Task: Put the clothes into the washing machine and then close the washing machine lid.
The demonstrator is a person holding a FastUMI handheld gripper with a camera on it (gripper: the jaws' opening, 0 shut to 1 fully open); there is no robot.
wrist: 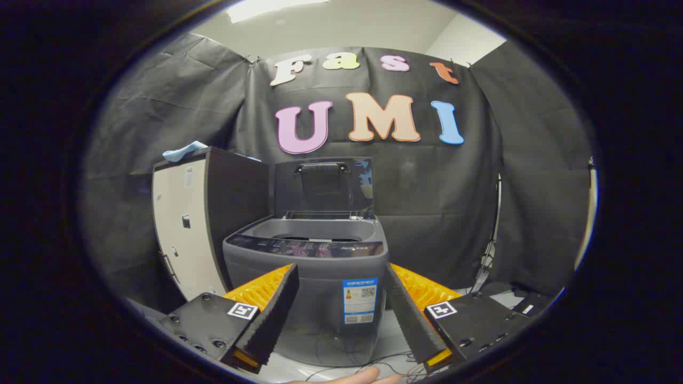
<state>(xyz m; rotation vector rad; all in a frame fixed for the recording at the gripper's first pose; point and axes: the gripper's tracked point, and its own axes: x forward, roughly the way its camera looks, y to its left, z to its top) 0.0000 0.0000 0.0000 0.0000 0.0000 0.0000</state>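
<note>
1. Lying on top of the cabinet (208,213), up and to the left of the tool (341,282), the light blue cloth (184,151) looks like the clothes to load; it is well beyond the fingers.
2. Straight ahead stands the washing machine (315,282), its lid (323,186) upright and the tub open.
3. The tool's fingers are spread wide and hold nothing.
4. Risks, as I judge them: the cloth sits high near the cabinet's edge, so a shallow pinch could drag it off and drop it behind or beside the machine.
5. Swinging across, the tool could knock the raised lid shut too early.
6. Loose cables (368,362) lie on the floor below the fingers.
</note>
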